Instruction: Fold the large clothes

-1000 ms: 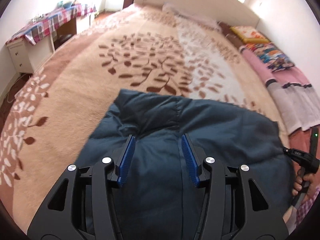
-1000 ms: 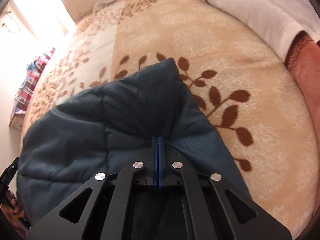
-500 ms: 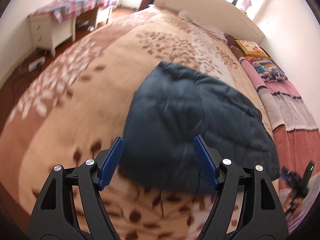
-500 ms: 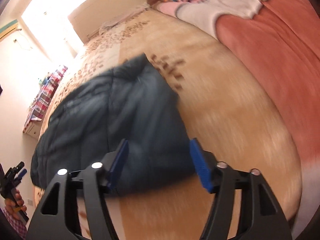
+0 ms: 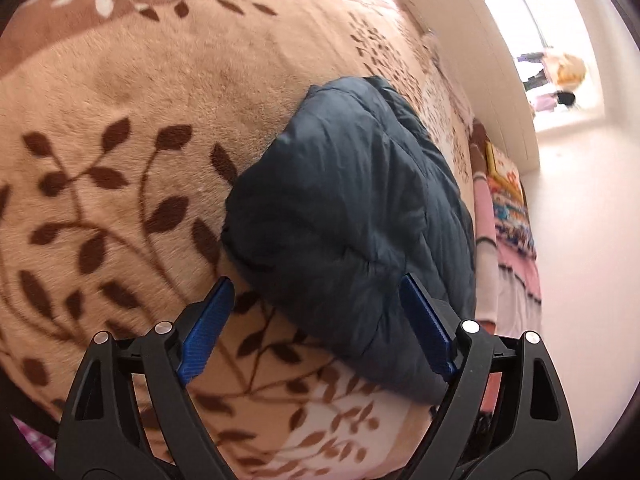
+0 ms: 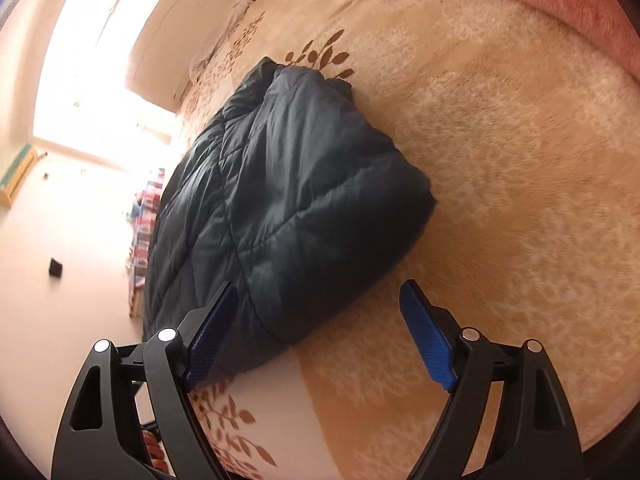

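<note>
A dark blue quilted jacket (image 5: 352,216) lies folded into a thick bundle on the beige leaf-patterned blanket (image 5: 120,128). In the left wrist view my left gripper (image 5: 316,286) hovers at the bundle's near end, its jaws still opening, nothing pressed between the blue pads (image 5: 208,324). In the right wrist view the jacket (image 6: 280,196) lies ahead and to the left. My right gripper (image 6: 318,290) stands at its near corner, jaws still opening and clear of the fabric, with bare blanket (image 6: 500,160) under the right pad.
A white headboard (image 5: 480,64) runs along the far end of the bed. Folded pink and patterned bedding (image 5: 508,216) is stacked along the bed's right side by the wall. A checked cloth on furniture (image 6: 148,208) shows beyond the jacket in the right wrist view.
Both grippers let go of the jacket and opened wide. They pulled back toward the bundle's near end and rolled, so the views are now tilted.
</note>
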{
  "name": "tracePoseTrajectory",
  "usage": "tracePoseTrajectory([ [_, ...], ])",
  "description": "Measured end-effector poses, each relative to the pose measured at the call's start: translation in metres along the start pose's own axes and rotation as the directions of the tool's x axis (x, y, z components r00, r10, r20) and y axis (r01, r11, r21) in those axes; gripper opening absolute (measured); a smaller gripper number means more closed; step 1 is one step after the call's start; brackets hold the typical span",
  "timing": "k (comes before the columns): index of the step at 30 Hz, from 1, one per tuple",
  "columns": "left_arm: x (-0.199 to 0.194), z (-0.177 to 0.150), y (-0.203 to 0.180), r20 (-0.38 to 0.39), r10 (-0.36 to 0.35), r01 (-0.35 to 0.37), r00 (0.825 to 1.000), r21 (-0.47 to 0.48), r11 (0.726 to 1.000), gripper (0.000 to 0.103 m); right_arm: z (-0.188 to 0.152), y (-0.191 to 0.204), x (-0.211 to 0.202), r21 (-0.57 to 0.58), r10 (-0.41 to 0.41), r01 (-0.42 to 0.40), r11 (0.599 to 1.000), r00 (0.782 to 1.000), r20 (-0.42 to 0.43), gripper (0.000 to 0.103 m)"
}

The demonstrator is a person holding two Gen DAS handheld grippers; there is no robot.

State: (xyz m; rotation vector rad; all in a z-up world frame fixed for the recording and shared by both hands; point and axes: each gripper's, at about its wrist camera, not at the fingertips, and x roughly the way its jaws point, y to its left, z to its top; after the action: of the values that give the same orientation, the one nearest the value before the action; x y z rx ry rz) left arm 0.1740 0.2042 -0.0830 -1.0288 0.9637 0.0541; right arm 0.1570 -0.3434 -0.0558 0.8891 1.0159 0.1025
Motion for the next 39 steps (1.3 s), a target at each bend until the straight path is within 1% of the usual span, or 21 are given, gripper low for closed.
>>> tracePoseTrajectory([
  [3, 0.019, 0.005, -0.007, 0.014, 0.022, -0.022, 1.0, -0.015, 1.0, 0.085, 0.006, 0.001, 0.007, 0.033, 0.013, -0.013, 0.999, 1.0, 0.009, 0.08],
  [6, 0.032, 0.006, -0.018, 0.028, 0.056, -0.056, 0.998, -0.004, 0.998, 0.085, 0.011, 0.005, 0.015, 0.033, -0.003, 0.002, 0.999, 1.0, 0.022, 0.08],
  [7, 0.035, 0.007, -0.02, 0.032, 0.07, -0.07, 0.997, 0.005, 0.998, 0.085, 0.012, 0.006, 0.019, 0.033, -0.016, 0.015, 0.999, 1.0, 0.026, 0.076],
  [8, 0.036, 0.01, -0.023, 0.035, 0.087, -0.087, 0.996, 0.012, 0.996, 0.081, 0.013, 0.006, 0.021, 0.035, -0.029, 0.028, 0.999, 0.999, 0.03, 0.07],
  [9, 0.037, 0.009, -0.024, 0.047, 0.097, -0.098, 0.994, 0.02, 0.995, 0.07, 0.014, 0.006, 0.025, 0.036, -0.05, 0.049, 0.998, 0.998, 0.03, 0.062],
  [10, 0.034, 0.009, -0.026, 0.063, 0.091, -0.093, 0.994, 0.03, 0.995, 0.063, 0.015, 0.005, 0.028, 0.036, -0.043, 0.042, 0.998, 0.999, 0.027, 0.052],
  [11, 0.031, 0.011, -0.027, 0.071, 0.079, -0.082, 0.994, 0.04, 0.996, 0.047, 0.016, 0.003, 0.028, 0.036, -0.025, 0.024, 0.999, 0.999, 0.031, 0.047],
  [12, 0.026, 0.011, -0.029, 0.08, 0.055, -0.06, 0.995, 0.062, 0.996, 0.031, 0.017, 0.001, 0.027, 0.036, -0.013, 0.012, 0.999, 0.999, 0.034, 0.039],
  [13, 0.02, 0.011, -0.031, 0.086, 0.037, -0.044, 0.996, 0.08, 0.996, 0.026, 0.016, 0.0, 0.024, 0.032, 0.001, -0.003, 0.999, 0.999, 0.04, 0.032],
  [14, 0.015, 0.011, -0.033, 0.091, 0.026, -0.035, 0.996, 0.096, 0.995, 0.02, 0.015, -0.001, 0.02, 0.026, 0.016, -0.017, 1.0, 0.999, 0.046, 0.03],
  [15, 0.009, 0.008, -0.037, 0.099, 0.019, -0.031, 0.995, 0.118, 0.993, 0.018, 0.014, -0.001, 0.017, 0.023, 0.024, -0.026, 0.999, 0.998, 0.049, 0.027],
  [18, -0.014, -0.002, -0.046, 0.118, 0.023, -0.047, 0.993, 0.21, 0.977, 0.016, 0.005, 0.002, 0.001, -0.009, 0.038, -0.037, 0.999, 0.997, 0.06, 0.023],
  [21, -0.038, -0.015, -0.042, 0.105, 0.019, -0.046, 0.994, 0.26, 0.964, 0.015, -0.009, 0.0, -0.014, -0.021, 0.033, -0.032, 0.999, 0.998, 0.05, 0.023],
  [23, -0.053, -0.025, -0.032, 0.088, 0.017, -0.041, 0.996, 0.275, 0.961, 0.015, -0.026, -0.008, -0.029, -0.024, 0.029, -0.029, 0.999, 0.999, 0.029, 0.023],
  [29, -0.095, -0.072, 0.013, 0.052, 0.052, -0.065, 0.997, 0.307, 0.949, 0.016, -0.082, -0.028, -0.065, -0.066, -0.01, 0.009, 0.998, 1.0, -0.018, 0.023],
  [31, -0.1, -0.082, 0.024, 0.051, 0.066, -0.079, 0.997, 0.319, 0.944, 0.016, -0.096, -0.031, -0.073, -0.087, -0.03, 0.028, 0.996, 0.999, -0.024, 0.024],
  [33, -0.1, -0.09, 0.028, 0.069, 0.089, -0.108, 0.994, 0.355, 0.929, 0.017, -0.107, -0.032, -0.076, -0.107, -0.053, 0.051, 0.993, 0.998, -0.023, 0.025],
  [35, -0.096, -0.092, 0.028, 0.085, 0.11, -0.133, 0.99, 0.365, 0.922, 0.018, -0.113, -0.033, -0.072, -0.132, -0.09, 0.087, 0.987, 0.996, -0.016, 0.029],
  [37, -0.094, -0.092, 0.027, 0.099, 0.128, -0.156, 0.987, 0.359, 0.92, 0.021, -0.113, -0.034, -0.068, -0.109, -0.116, 0.114, 0.987, 0.993, -0.012, 0.038],
  [38, -0.094, -0.093, 0.028, 0.1, 0.139, -0.167, 0.985, 0.36, 0.918, 0.026, -0.113, -0.033, -0.069, -0.099, -0.128, 0.126, 0.987, 0.992, -0.011, 0.041],
  [39, -0.095, -0.092, 0.027, 0.102, 0.154, -0.181, 0.983, 0.361, 0.915, 0.028, -0.115, -0.033, -0.071, -0.098, -0.146, 0.145, 0.985, 0.989, -0.009, 0.049],
])
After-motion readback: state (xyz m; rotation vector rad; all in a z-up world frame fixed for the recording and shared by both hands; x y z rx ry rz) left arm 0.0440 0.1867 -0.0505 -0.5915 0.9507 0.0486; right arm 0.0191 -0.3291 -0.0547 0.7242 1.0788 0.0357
